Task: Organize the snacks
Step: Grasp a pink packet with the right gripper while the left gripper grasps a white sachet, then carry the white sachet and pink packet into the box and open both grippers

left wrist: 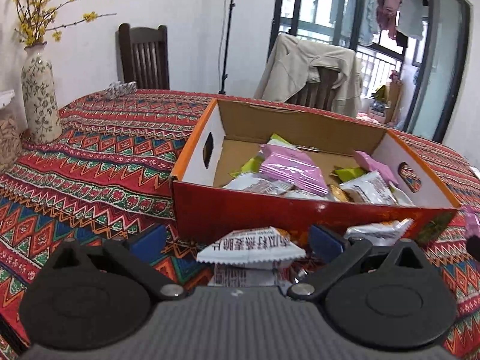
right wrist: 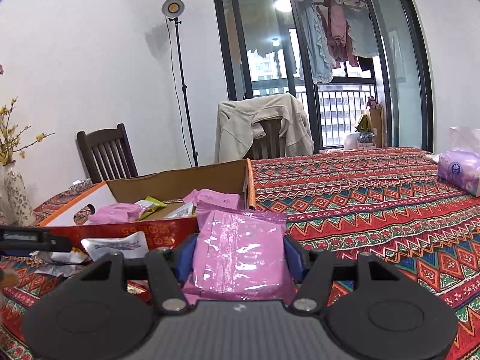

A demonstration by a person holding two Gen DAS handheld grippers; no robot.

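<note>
Beside right view's table: tissue pack (right wrist: 459, 172).

left claw (left wrist: 237, 241) open, right claw (right wrist: 238, 259) gripping

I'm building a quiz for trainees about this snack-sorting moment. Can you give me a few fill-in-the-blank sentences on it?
1. The right hand-held gripper is shut on a ____ snack packet.
2. The open left hand-held gripper hangs over a ____ snack packet in front of the box.
3. The cardboard box rests on a patterned ____.

Missing words: pink; white; tablecloth
</note>
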